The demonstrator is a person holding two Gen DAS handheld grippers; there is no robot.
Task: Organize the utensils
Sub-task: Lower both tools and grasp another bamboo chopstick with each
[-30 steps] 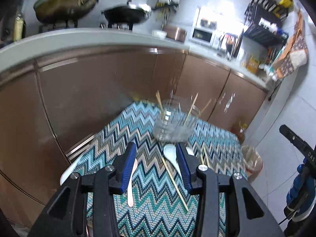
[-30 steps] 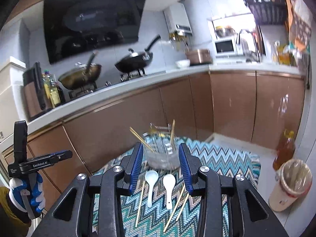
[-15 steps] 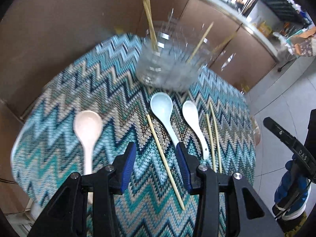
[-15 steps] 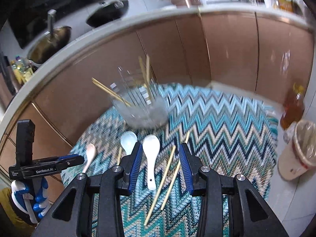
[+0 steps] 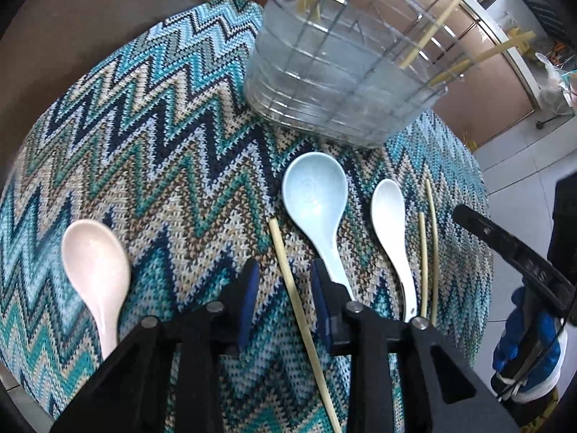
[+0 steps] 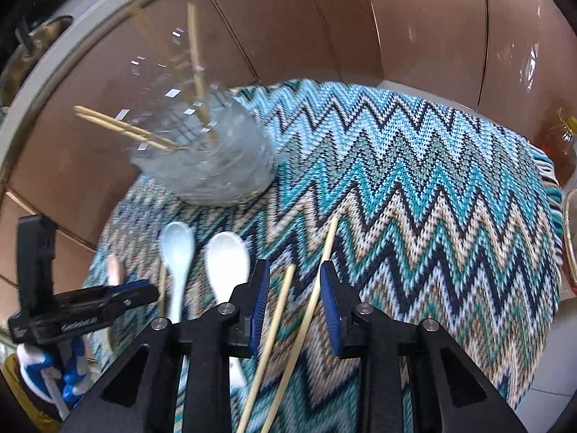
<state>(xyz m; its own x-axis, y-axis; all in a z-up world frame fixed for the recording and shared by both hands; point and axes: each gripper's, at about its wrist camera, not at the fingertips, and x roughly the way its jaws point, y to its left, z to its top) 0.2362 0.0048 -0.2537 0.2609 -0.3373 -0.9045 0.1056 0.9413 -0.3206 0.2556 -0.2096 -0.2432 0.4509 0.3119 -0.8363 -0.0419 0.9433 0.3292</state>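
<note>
Utensils lie partly sorted on a round table covered by a zigzag cloth (image 5: 151, 115). A clear plastic holder (image 5: 335, 83) stands on the cloth at 12 o'clock in the left wrist view. It already contains several chopsticks (image 5: 429, 34), which lean out over its rim.

Items not yet stored, as seen in the left wrist view:
- pink spoon (image 5: 95, 267), at 9 o'clock;
- single chopstick (image 5: 288, 274), at 6 o'clock;
- blue spoon (image 5: 315, 202), at centre;
- white spoon (image 5: 391, 223), just beside the blue spoon on its 3 o'clock side;
- chopstick pair (image 5: 429, 252), at 3 o'clock beside the white spoon.

No spoon is visible in the holder. Judged from this layout, the task is under way: three spoons and three chopsticks remain.

Left gripper (image 5: 283, 296): jaws have just been closing and now stand partly spread. The single chopstick lies between them, and the pads show a gap on both sides. Nothing is pinched.

Right gripper (image 6: 294, 297): jaws have just been closing and now stand partly spread. In the right wrist view the chopstick pair (image 6: 317, 281) lies between them. The pads do not visibly press on either stick. Whether the fingertips touch the cloth cannot be told.

Each gripper appears positioned to take chopsticks first.
</note>
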